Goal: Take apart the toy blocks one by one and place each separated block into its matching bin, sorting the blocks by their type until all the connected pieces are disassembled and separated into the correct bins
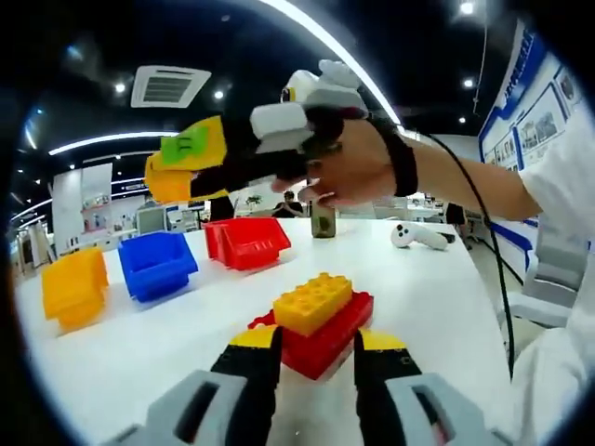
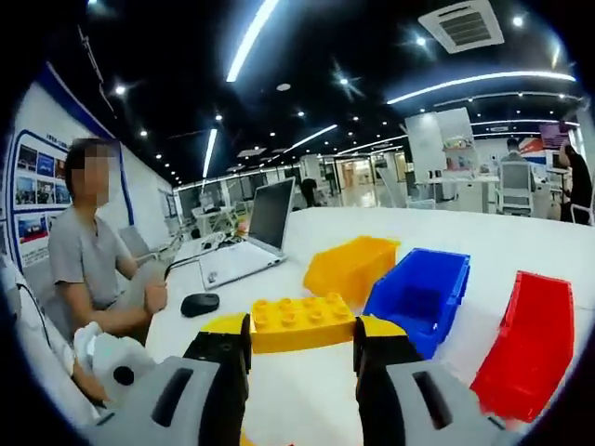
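Note:
A red block (image 1: 327, 348) with a yellow block (image 1: 314, 301) stuck on top rests on the white table (image 1: 437, 297). My left gripper (image 1: 319, 339) is shut on the red block, one jaw against each side. A hand holds my right gripper (image 1: 186, 163) high above the bins in the left gripper view. In the right gripper view, the right gripper (image 2: 302, 327) is shut on a separate yellow block (image 2: 302, 321), held in the air above the table. Beyond it stand a yellow bin (image 2: 351, 268), a blue bin (image 2: 418, 293) and a red bin (image 2: 530, 339).
The yellow bin (image 1: 74, 288), the blue bin (image 1: 156, 265) and the red bin (image 1: 246, 242) line the table's far left side. A white handheld device (image 1: 418, 235) and a small dark can (image 1: 323, 221) sit further back. A laptop (image 2: 246, 242), a mouse (image 2: 200, 304) and a seated person (image 2: 93, 269) are at the table's other side.

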Action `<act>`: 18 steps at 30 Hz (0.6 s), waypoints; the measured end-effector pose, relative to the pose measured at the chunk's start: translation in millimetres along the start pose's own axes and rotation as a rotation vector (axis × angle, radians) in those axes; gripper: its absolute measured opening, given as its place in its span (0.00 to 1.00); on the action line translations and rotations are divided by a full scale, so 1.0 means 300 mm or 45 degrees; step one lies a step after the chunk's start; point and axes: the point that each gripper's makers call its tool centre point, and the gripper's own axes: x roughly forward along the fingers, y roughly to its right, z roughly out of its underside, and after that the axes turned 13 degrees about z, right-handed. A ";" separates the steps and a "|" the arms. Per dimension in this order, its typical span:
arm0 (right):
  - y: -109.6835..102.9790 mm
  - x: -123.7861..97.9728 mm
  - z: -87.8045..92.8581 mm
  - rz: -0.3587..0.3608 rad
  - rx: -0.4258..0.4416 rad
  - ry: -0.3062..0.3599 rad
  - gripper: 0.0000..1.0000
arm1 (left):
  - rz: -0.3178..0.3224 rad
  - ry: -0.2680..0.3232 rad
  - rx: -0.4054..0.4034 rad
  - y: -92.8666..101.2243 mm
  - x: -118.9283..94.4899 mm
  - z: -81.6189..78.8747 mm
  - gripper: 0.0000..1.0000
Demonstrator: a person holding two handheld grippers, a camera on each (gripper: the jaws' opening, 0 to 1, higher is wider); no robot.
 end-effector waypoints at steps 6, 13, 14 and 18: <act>-0.025 0.095 -0.057 -0.001 -0.042 -0.005 0.45 | 0.003 0.005 0.000 -0.003 0.000 -0.002 0.33; -0.058 0.197 -0.112 0.007 -0.080 -0.021 0.45 | 0.009 0.015 0.000 -0.003 -0.001 -0.007 0.33; -0.061 0.214 -0.118 0.012 -0.089 -0.023 0.45 | 0.009 0.017 0.000 -0.003 -0.001 -0.008 0.33; -0.055 0.280 -0.145 0.043 -0.117 -0.015 0.45 | 0.010 0.023 -0.001 -0.004 -0.002 -0.012 0.33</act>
